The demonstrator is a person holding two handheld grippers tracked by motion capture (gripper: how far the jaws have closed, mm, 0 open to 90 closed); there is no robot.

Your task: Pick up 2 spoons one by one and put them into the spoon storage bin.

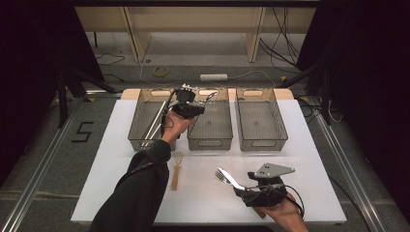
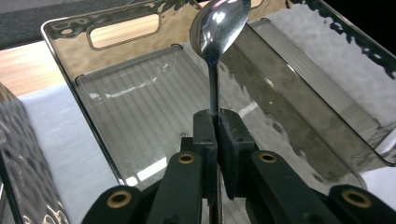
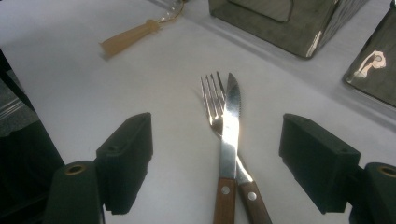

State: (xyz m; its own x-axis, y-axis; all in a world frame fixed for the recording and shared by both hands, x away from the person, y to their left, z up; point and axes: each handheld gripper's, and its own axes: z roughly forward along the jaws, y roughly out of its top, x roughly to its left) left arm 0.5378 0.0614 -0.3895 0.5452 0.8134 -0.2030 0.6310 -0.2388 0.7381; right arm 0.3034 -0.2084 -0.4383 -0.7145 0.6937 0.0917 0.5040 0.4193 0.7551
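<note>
My left gripper (image 2: pixel 217 135) is shut on the handle of a metal spoon (image 2: pixel 219 28), whose bowl points up and away over the middle clear bin (image 2: pixel 140 98). From above, the left gripper (image 1: pixel 196 109) hangs at the near-left part of that middle bin (image 1: pixel 211 137). My right gripper (image 3: pixel 219 140) stands open low over the white table near its front edge. A knife (image 3: pixel 229 126) and a fork (image 3: pixel 211 95) with wooden handles lie crossed between its jaws, touching neither pad. The high view shows the right gripper (image 1: pixel 244 188) with the knife and fork (image 1: pixel 226 178) pointing back-left.
Three clear bins stand in a row at the back: left bin (image 1: pixel 140 137) with long thin utensils, middle bin, right bin (image 1: pixel 263 140). A small whisk with a wooden handle (image 1: pixel 175 171) lies on the white table (image 1: pixel 111 164), also ahead of the right gripper (image 3: pixel 130 37).
</note>
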